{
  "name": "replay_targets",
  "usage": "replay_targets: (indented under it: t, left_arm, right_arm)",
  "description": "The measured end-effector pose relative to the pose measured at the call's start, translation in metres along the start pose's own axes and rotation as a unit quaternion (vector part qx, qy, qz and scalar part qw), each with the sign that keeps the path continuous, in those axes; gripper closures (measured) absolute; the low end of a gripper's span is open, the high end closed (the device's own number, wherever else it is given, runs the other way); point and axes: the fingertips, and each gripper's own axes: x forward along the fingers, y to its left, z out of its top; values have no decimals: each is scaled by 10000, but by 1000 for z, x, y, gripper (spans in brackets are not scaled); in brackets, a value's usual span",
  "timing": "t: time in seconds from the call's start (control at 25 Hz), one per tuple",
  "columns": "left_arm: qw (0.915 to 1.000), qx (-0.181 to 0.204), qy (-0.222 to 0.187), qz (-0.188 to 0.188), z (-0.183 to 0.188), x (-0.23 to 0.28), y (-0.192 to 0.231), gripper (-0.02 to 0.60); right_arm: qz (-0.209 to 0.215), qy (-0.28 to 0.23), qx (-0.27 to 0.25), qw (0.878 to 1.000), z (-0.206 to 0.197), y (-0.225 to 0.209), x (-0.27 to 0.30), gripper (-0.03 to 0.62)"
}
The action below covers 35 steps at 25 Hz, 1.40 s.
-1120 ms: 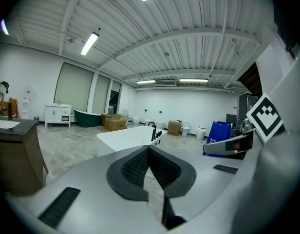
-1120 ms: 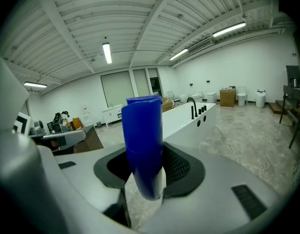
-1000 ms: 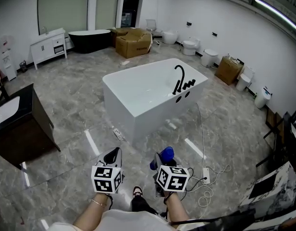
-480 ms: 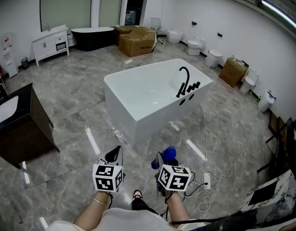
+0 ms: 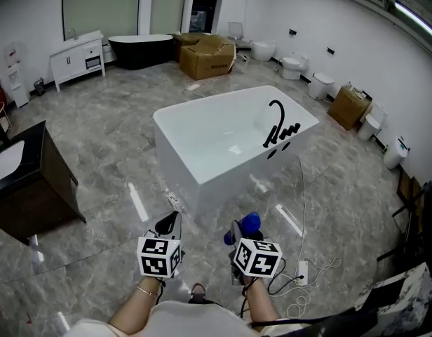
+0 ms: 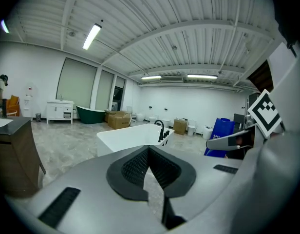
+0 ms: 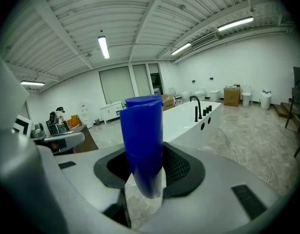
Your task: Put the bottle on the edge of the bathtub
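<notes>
A white freestanding bathtub point(image 5: 202, 135) with a black faucet point(image 5: 275, 121) on its far rim stands mid-floor ahead of me. My right gripper point(image 5: 238, 234) is shut on a blue bottle point(image 5: 249, 222), held upright between the pads in the right gripper view point(image 7: 141, 130). My left gripper point(image 5: 168, 225) hangs beside it with its jaws closed together and nothing between them; its pads meet in the left gripper view point(image 6: 149, 149). Both grippers are a stretch of floor short of the tub's near corner. The tub also shows ahead in the gripper views point(image 6: 125, 136) point(image 7: 186, 117).
A dark vanity cabinet point(image 5: 30, 184) stands at the left. A cable and power strip point(image 5: 304, 272) lie on the floor at the right. Cardboard boxes point(image 5: 205, 55), a black tub point(image 5: 140, 48), a white cabinet point(image 5: 79, 56) and toilets point(image 5: 293, 65) line the far walls.
Both grippers have moved forward together with the bottle still held, and the bathtub now sits closer and lower in the head view.
</notes>
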Motion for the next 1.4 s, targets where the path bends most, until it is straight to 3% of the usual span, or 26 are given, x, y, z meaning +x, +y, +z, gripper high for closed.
replay_targets:
  t: [0.88,1.4]
  left_arm:
    - [9999,55,18,132,35,111,5,571]
    - [9995,25,159,275,31,132,10,571]
  right_arm:
    - [14,56,79,10000,57,-65,90,424]
    - [113,214,148,9996,60,-80,117,424]
